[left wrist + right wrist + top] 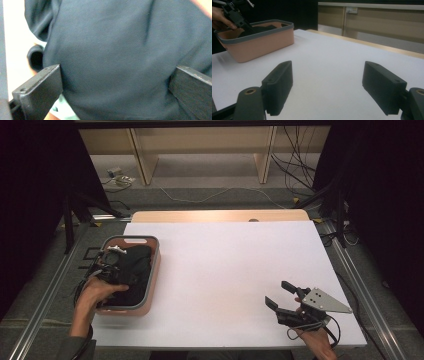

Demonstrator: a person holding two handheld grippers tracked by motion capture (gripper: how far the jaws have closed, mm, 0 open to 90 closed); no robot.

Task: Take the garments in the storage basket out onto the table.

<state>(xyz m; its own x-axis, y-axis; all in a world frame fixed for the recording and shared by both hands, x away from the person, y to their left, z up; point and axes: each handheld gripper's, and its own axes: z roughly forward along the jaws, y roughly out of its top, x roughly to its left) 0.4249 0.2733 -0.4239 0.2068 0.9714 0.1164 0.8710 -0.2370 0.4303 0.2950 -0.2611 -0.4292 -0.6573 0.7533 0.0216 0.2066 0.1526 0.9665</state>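
Left hand-held gripper (pixel 114 265) in pink basket (pixel 151 285), jaws wide around dark cloth (pixel 112 55), not clamped; right hand-held gripper (pixel 281 295) wide, empty

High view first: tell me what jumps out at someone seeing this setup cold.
The pink basket with a grey rim at the left edge of the white table stands out, packed with dark cloth. The left gripper reaches down into it, jaws apart either side of the fabric. Over at the near right corner, the right gripper hangs open above bare tabletop, holding nothing.
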